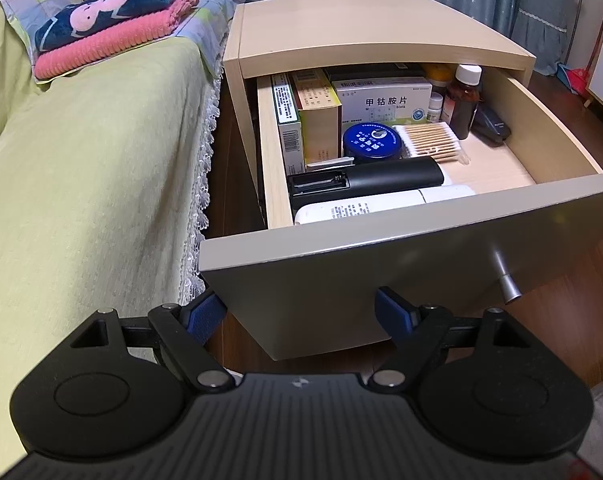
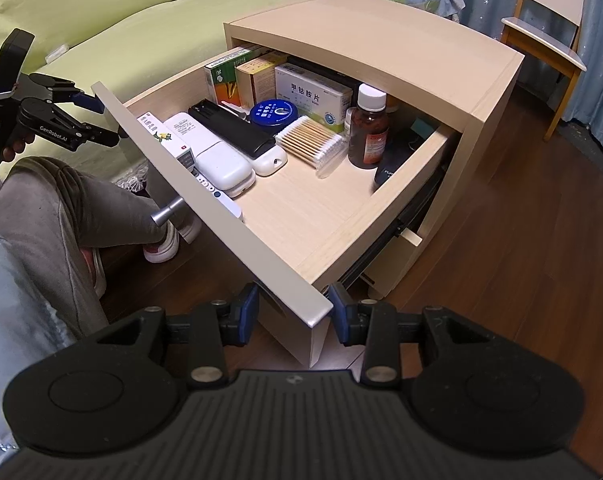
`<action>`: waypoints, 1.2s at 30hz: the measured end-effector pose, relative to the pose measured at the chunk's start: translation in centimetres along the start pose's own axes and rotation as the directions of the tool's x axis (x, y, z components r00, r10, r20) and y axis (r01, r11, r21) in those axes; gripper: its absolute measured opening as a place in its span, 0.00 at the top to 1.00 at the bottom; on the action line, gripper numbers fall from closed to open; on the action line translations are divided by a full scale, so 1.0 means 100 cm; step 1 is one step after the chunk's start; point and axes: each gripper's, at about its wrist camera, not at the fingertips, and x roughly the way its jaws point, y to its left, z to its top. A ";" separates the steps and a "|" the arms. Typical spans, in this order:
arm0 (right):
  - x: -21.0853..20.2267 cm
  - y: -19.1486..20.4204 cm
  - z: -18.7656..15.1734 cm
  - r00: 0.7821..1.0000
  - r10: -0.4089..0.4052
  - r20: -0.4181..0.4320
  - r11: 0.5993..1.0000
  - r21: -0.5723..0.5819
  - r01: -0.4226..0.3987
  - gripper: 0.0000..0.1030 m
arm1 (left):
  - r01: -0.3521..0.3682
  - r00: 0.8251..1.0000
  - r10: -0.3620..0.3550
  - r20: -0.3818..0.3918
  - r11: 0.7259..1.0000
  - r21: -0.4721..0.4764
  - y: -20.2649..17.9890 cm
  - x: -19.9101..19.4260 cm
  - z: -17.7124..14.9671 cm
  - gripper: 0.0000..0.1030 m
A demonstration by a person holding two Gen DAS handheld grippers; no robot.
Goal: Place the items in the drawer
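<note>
**Both grippers wait at the front of the full drawer**

Your left gripper (image 1: 299, 312) has its jaws spread wide and holds nothing. It sits low in front of the left end of the flat beige drawer front (image 1: 401, 256). Your right gripper (image 2: 293, 312) is spread too and empty, with the right corner of that front board between its blue pads (image 2: 247, 314); I cannot tell if they touch it.

The pale wooden drawer (image 2: 301, 216) is pulled far out of the curved-top wooden nightstand (image 2: 381, 36) beside the green-covered bed (image 1: 81, 168). The things already lie inside: a white remote control (image 1: 381, 202) by the front, a black remote control (image 1: 365, 178) behind it, a round blue tin (image 1: 371, 142), a clear pack of cotton swabs (image 1: 429, 142), paper medicine boxes (image 1: 381, 100) at the back, and a brown glass bottle with a white cap (image 2: 367, 128).

The job looks close to done. The drawer is stiff and hard, and probably a bit heavy now. The small silver knob (image 1: 507, 284) is a good place to hold, or push flat on the front. Go slowly, because the tall glass bottle could tip.
</note>
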 end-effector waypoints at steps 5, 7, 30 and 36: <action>0.002 -0.001 0.002 1.000 -0.003 0.005 1.000 0.001 0.003 0.67 | -0.001 1.000 0.001 0.000 1.000 -0.002 0.000 0.001 0.003 0.21; 0.004 -0.002 0.003 1.000 -0.005 0.008 1.000 0.001 0.005 0.67 | -0.002 1.000 0.002 0.000 1.000 -0.003 0.000 0.001 0.003 0.21; 0.002 0.003 0.001 0.999 -0.035 0.015 0.999 0.002 0.035 0.67 | 0.003 1.000 -0.003 0.008 1.000 0.002 0.002 0.004 0.002 0.22; 0.003 0.003 0.002 0.999 -0.039 0.013 0.999 -0.001 0.039 0.67 | 0.004 1.000 -0.004 0.009 1.000 0.002 0.003 0.005 0.002 0.22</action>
